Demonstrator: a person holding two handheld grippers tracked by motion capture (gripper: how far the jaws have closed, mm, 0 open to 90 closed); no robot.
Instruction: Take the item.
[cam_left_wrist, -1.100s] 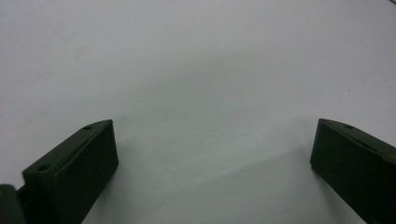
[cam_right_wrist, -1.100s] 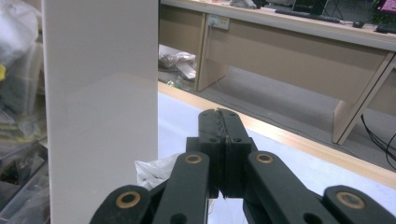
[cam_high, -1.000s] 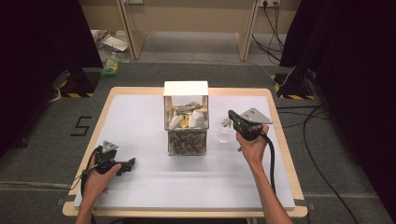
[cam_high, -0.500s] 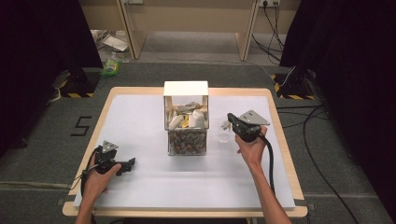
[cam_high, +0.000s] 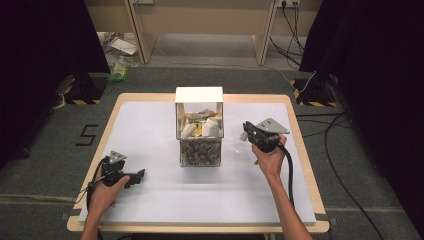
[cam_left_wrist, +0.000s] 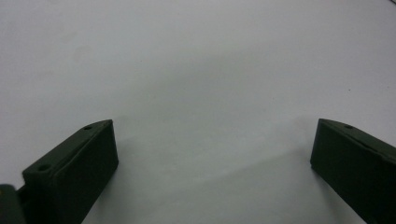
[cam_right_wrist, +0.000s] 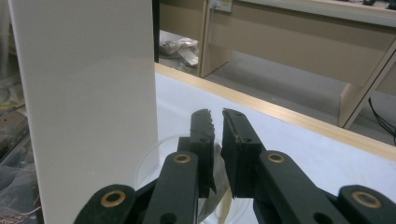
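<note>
Two grippers were in your hands above the white mat, and from the high view they had clearly different jobs. Your left gripper lay low on the mat near the front-left corner, well apart from the clear box, probably parked there to stay out of the way. The box stood mid-table, packed with odds and ends, its white lid propped upright at the back. Your right gripper sat just right of the box, over a small clear dish, which suggests you were sorting something from the box into it.

In the left gripper view, the jaws stood wide apart with nothing between them, only bare mat ahead.

In the right gripper view, the jaws were narrow, with a thin slit showing at the tips; they had just been opening. A thin pale piece hung between them lower down, directly above the dish's rim. I couldn't tell whether the pads were pressing it or had let go. You held it low and centred over the dish, likely so it would drop inside. The lid rose close at the left.
</note>
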